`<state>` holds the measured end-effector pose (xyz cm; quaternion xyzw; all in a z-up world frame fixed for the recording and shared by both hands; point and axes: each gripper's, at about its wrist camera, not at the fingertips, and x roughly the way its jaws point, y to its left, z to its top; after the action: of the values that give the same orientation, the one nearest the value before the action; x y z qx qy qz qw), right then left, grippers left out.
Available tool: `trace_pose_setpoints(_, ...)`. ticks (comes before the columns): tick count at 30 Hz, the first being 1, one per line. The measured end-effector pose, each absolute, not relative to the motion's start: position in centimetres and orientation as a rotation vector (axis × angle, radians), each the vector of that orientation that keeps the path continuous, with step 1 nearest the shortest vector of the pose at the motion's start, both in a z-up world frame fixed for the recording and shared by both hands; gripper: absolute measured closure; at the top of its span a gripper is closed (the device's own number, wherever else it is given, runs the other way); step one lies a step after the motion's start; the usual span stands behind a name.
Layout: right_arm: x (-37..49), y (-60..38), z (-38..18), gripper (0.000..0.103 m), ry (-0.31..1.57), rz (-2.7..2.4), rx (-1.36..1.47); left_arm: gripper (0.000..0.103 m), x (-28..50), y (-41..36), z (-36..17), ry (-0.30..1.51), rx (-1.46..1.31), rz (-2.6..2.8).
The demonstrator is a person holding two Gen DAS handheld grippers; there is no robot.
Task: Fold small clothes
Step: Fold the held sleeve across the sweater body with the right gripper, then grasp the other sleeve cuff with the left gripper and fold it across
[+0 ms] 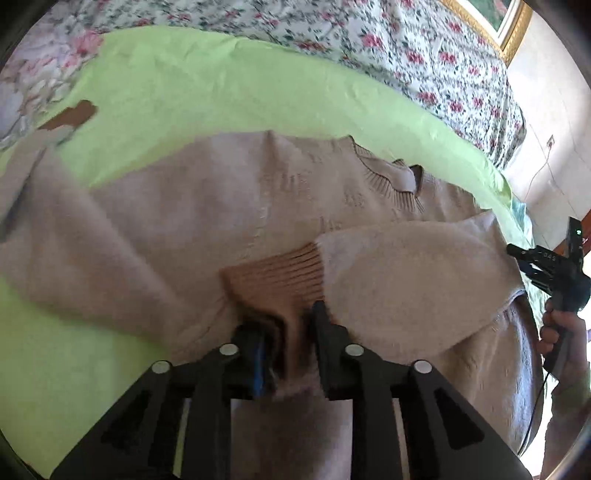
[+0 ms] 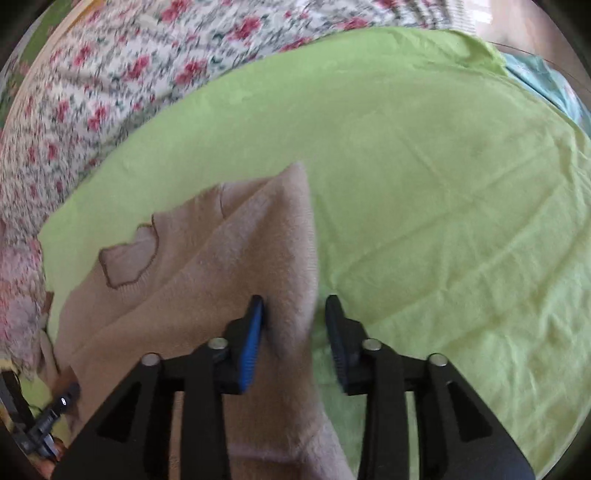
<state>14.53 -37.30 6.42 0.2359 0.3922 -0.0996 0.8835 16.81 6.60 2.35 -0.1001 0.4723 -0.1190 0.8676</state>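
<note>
A beige knit sweater (image 1: 184,206) lies front up on a green cloth (image 1: 207,88), collar (image 1: 391,177) toward the far right. One sleeve (image 1: 413,284) is folded across the body. My left gripper (image 1: 284,325) is shut on that sleeve's brown ribbed cuff (image 1: 280,273), low over the sweater. The other sleeve stretches off to the left, its brown cuff (image 1: 74,114) on the cloth. In the right wrist view my right gripper (image 2: 295,314) is open, its jaws either side of the sweater's folded edge (image 2: 291,258). It also shows in the left wrist view (image 1: 532,258) at the sweater's right side.
The green cloth (image 2: 443,184) covers a bed with a floral sheet (image 1: 424,48). A gold picture frame (image 1: 491,26) and a white wall stand at the far right. A light blue cloth (image 2: 535,74) shows at the green cloth's far edge.
</note>
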Motion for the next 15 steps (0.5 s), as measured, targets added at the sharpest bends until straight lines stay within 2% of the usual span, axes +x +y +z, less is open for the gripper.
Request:
trace_pose_setpoints(3, 12.7, -36.2, 8.2, 0.062, 0.761, -0.168, 0.503, 0.074, 15.6, 7.9, 3.3, 0.979, -0.216, -0.245)
trace_pose_setpoints(5, 11.6, -35.0, 9.0, 0.058, 0.733, -0.105, 0.519, 0.053, 14.6, 9.0, 4.3, 0.963, -0.221, -0.232)
trace_pose_setpoints(6, 11.3, -34.2, 9.2, 0.054, 0.727, -0.08, 0.523, 0.039, 14.1, 9.8, 5.0, 0.943, -0.219, -0.209)
trace_pose_setpoints(7, 10.8, -33.3, 9.4, 0.05, 0.725, -0.046, 0.522, 0.035, 13.7, 10.5, 5.7, 0.921, -0.215, -0.189)
trace_pose_setpoints(9, 10.1, -31.6, 9.2, 0.047, 0.739, 0.004, 0.52, 0.035, 13.4, 12.1, 7.2, 0.876, -0.202, -0.131)
trace_pose_setpoints(11, 9.7, -29.9, 8.6, 0.047, 0.765, 0.057, 0.532, 0.029, 13.6, 13.9, 8.1, 0.855, -0.2, -0.064)
trace_pose_setpoints(15, 9.1, -26.8, 7.5, 0.047, 0.82, 0.123, 0.533, 0.024, 15.4, 17.5, 8.8, 0.852, -0.189, 0.052)
